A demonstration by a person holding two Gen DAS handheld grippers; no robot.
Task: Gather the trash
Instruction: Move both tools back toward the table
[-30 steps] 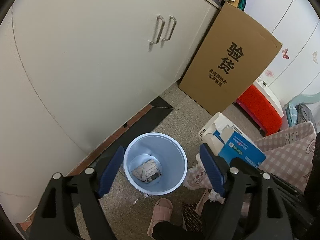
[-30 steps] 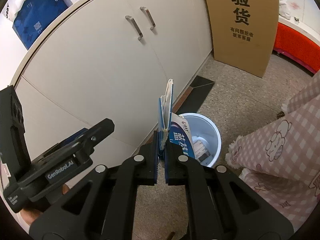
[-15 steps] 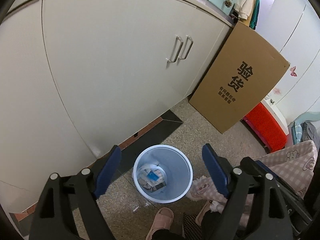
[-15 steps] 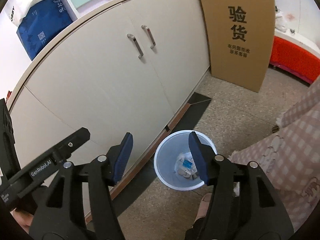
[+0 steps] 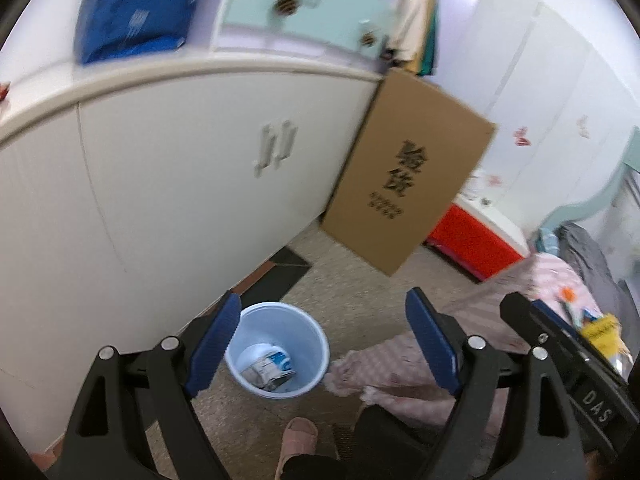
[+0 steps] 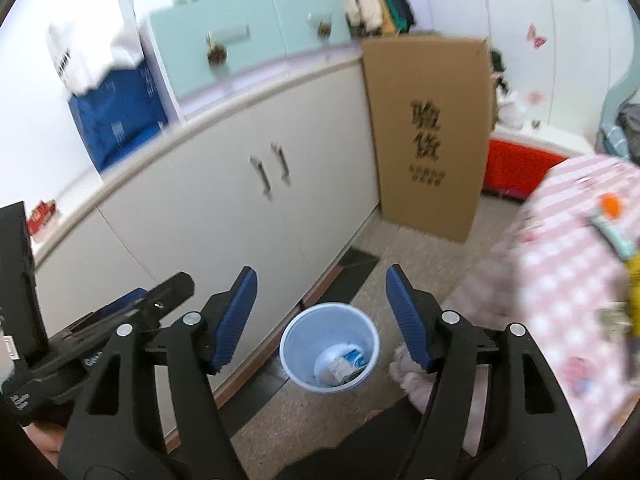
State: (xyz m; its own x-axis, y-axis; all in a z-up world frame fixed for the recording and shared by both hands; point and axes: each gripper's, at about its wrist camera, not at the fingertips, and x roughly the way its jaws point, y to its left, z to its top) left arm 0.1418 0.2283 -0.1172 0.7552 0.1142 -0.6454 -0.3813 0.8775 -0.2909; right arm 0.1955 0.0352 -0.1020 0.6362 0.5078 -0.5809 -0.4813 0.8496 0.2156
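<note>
A pale blue trash bin [image 5: 277, 350] stands on the floor by the white cabinet; it also shows in the right wrist view [image 6: 329, 347]. Crumpled paper and a blue-and-white carton [image 5: 267, 369] lie inside it, also seen in the right wrist view [image 6: 340, 363]. My left gripper [image 5: 326, 342] is open and empty, high above the bin. My right gripper [image 6: 321, 316] is open and empty, also high above the bin. More litter, a yellow wrapper [image 5: 599, 330] and an orange-tipped item [image 5: 567, 294], lies on the pink checked bed cover [image 5: 532, 276].
A white cabinet [image 5: 168, 184] with two handles runs along the left. A tall cardboard box [image 5: 406, 176] leans against it. A red box [image 5: 474, 238] sits behind. My slippered foot [image 5: 298, 438] is beside the bin. A blue bag [image 6: 116, 118] sits on the cabinet top.
My right gripper opened and dropped the blue-and-white carton into the bin. Both grippers have since risen and tilted upward, so the bin looks smaller and the bed cover has come into view.
</note>
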